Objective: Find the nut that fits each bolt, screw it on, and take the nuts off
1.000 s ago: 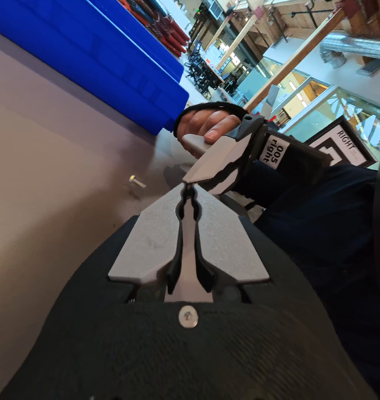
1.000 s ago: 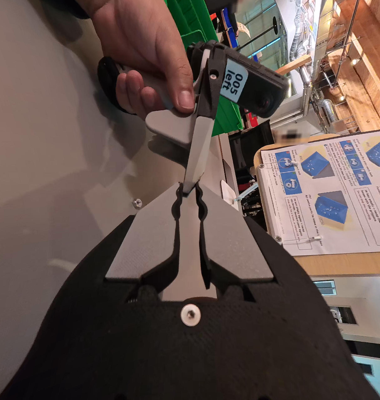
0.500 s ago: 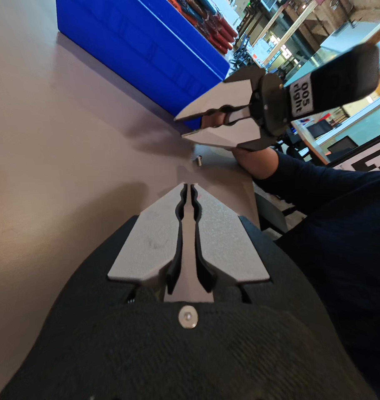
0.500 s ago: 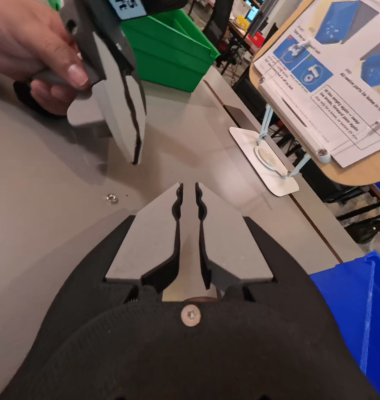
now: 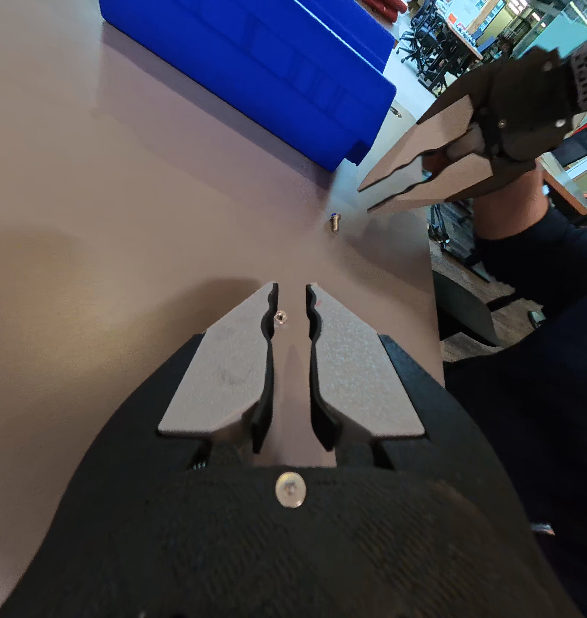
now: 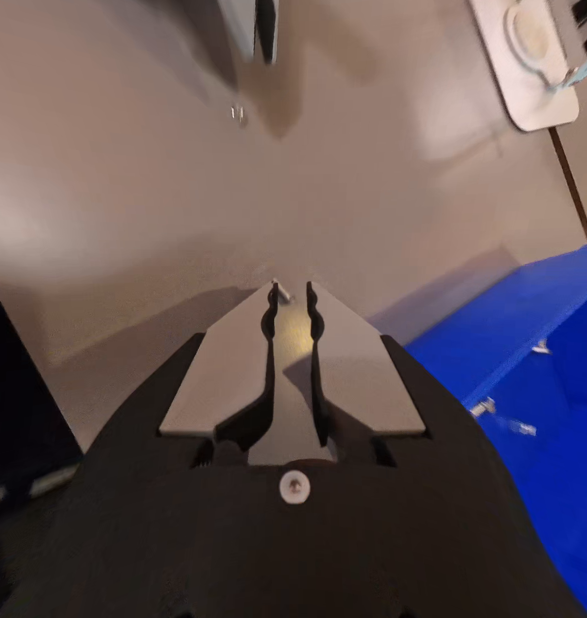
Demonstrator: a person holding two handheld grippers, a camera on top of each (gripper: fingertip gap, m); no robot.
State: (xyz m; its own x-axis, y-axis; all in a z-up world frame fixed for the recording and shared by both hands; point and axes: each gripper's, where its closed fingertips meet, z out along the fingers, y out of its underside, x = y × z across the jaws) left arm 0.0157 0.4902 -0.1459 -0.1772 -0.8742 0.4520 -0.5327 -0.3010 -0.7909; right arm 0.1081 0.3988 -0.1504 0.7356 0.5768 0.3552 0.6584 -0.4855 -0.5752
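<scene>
The left gripper (image 5: 292,289) has its fingers a little apart around the tiny nut (image 5: 280,316) on the table (image 5: 118,234), holding nothing, and the right gripper (image 6: 291,287), also empty and a little apart, reaches the bolt (image 6: 283,294) near the table's edge, so either could slip away if pinched crooked.

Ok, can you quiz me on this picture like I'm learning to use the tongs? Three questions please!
1. True or false: the left tongs are squeezing the nut.
2. What lies on the table right at the tips of the right tongs? A) a washer B) the bolt C) a spring
3. Fill in: the bin standing on the table is coloured ____.

Key
1. False. The left tongs are open, and the nut just lies on the table between their fingers.
2. B.
3. Blue.
</scene>
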